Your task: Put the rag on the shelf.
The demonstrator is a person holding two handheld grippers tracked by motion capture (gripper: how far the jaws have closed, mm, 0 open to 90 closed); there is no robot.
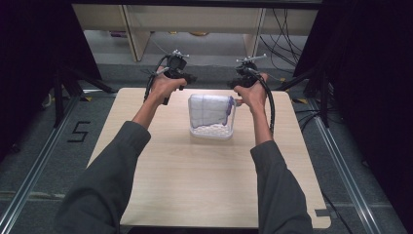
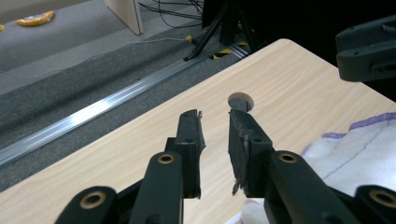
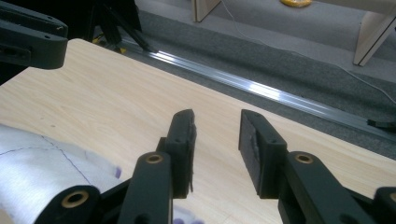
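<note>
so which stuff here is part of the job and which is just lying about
Part of the job:
white cloth
clear basket
left hand-held gripper, open
right hand-held gripper, open

Lying about:
yellow object on the floor
floor cables

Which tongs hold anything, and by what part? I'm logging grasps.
Nothing is held: left tongs and right tongs are open and empty beside the cloth.

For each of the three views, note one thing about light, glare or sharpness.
High view: the table is evenly lit while both sides fall into black. Left gripper view: the floor rail glares bright and the cloth looks soft at the frame edge. Right gripper view: the cloth is blurred, and the open right gripper is sharper.
</note>
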